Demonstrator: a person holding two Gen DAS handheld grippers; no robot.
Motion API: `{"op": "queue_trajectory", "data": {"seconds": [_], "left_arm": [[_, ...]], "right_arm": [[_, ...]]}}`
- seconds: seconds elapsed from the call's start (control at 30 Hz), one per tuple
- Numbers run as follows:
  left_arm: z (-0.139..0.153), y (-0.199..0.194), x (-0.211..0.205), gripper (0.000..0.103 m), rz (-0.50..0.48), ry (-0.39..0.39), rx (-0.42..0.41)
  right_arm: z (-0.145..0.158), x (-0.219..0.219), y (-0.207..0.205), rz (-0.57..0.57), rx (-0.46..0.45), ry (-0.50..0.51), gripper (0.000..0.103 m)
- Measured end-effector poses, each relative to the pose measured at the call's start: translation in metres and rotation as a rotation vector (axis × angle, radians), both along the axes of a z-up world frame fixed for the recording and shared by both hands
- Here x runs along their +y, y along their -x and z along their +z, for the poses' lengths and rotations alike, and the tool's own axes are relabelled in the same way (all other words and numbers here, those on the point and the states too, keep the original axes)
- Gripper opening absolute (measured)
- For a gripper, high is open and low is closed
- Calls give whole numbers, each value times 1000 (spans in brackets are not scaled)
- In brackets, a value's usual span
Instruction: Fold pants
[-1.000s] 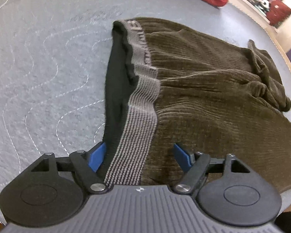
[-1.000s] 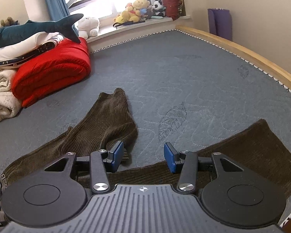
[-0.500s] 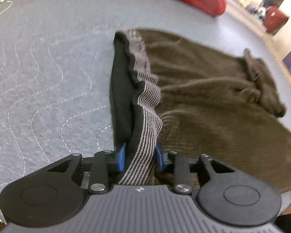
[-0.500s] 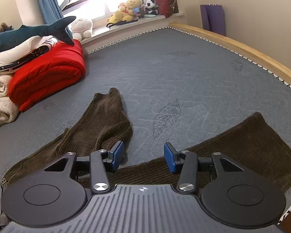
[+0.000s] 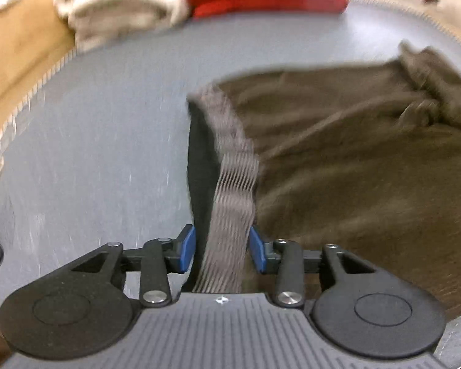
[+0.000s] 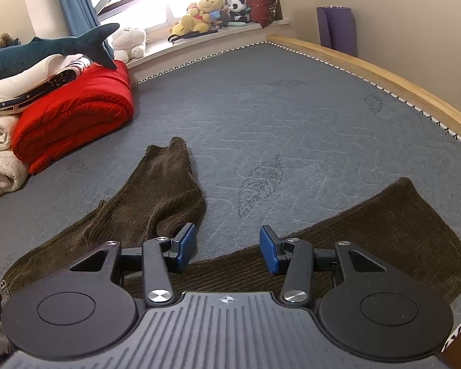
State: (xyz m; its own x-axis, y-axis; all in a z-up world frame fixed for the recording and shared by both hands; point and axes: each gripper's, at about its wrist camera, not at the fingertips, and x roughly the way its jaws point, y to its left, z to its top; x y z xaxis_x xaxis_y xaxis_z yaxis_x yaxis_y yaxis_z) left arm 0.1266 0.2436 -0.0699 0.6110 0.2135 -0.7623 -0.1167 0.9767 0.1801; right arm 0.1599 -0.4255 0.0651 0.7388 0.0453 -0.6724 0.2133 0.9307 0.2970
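Fold not yet made: legs splayed on mattress (image 6: 292, 117).
Left gripper (image 5: 221, 249), jaws just reopened slightly, clamps pants (image 5: 368, 160) waistband (image 5: 233, 190); right gripper (image 6: 227, 249) half-open, empty.

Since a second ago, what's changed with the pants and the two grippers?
The left gripper closed on the striped waistband, eased slightly wider, and is drawing it up off the mattress. The right gripper stayed open over the pants.
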Motion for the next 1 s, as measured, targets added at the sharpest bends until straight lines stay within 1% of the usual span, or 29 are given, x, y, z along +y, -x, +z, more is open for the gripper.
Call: {"op": "queue_trajectory", "data": {"seconds": [0.07, 0.1, 0.17, 0.2, 0.27, 0.3, 0.33, 0.4, 0.43, 0.47, 0.5, 0.53, 0.57, 0.6, 0.63, 0.67, 0.7, 0.73, 0.77, 0.8, 0.83, 0.87, 0.93, 1.0], "left_arm": [[6, 7, -5, 46, -59, 31, -58], [7, 7, -8, 46, -101, 55, -61], [3, 6, -17, 46, -193, 100, -26], [-2, 3, -22, 46, -235, 109, 20], [-21, -9, -34, 46, -300, 110, 190], [-28, -13, -41, 48, -311, 91, 226], [-28, -14, -43, 50, -297, 88, 207], [-28, -12, -46, 50, -254, 102, 167], [-27, -9, -51, 50, -252, 85, 131], [-24, -4, -57, 50, -257, 68, 71], [-20, 2, -63, 51, -266, 67, 11], [-18, 7, -67, 56, -279, 93, -20], [-20, 8, -71, 64, -298, 147, -23], [-26, 7, -78, 67, -322, 194, 4], [-37, 6, -87, 69, -350, 203, 66], [-47, 8, -99, 71, -371, 141, 92], [-45, 14, -108, 71, -394, 75, 41], [-44, 14, -117, 65, -398, 34, 40], [-41, 13, -122, 51, -379, 44, 42], [-36, 12, -124, 45, -357, 78, 36], [-30, 12, -129, 43, -347, 117, 20], [-23, 12, -138, 43, -351, 135, -11], [-11, 7, -164, 43, -385, 129, -65], [-1, -4, -194, 43, -425, 142, -89]], "right_arm": [[-3, -1, 1, 8, -1, 24, 48], [-4, -2, 1, 12, 3, 36, 48], [-8, -5, 3, 18, 9, 52, 48], [-9, -7, 3, 20, 12, 55, 48], [-13, -10, 3, 25, 26, 65, 48], [-14, -12, 4, 25, 24, 71, 48], [-14, -13, 5, 25, 24, 76, 48], [-16, -16, 7, 23, 28, 81, 48], [-16, -18, 8, 20, 25, 77, 48], [-16, -20, 10, 17, 21, 71, 48], [-17, -23, 12, 14, 19, 66, 48], [-18, -25, 14, 10, 17, 61, 48], [-18, -27, 16, 9, 14, 58, 48], [-19, -29, 18, 11, 9, 57, 48], [-21, -31, 19, 14, 6, 59, 48], [-22, -34, 19, 18, 4, 62, 48], [-24, -36, 20, 22, 1, 63, 48], [-26, -39, 20, 27, -2, 60, 43], [-29, -42, 21, 29, -8, 58, 38], [-31, -45, 21, 29, -10, 57, 27], [-34, -48, 20, 29, -15, 54, 22], [-36, -51, 20, 28, -23, 46, 21], [-42, -55, 15, 34, -22, 33, 20], [-45, -58, 9, 42, -35, 3, 20]]}}
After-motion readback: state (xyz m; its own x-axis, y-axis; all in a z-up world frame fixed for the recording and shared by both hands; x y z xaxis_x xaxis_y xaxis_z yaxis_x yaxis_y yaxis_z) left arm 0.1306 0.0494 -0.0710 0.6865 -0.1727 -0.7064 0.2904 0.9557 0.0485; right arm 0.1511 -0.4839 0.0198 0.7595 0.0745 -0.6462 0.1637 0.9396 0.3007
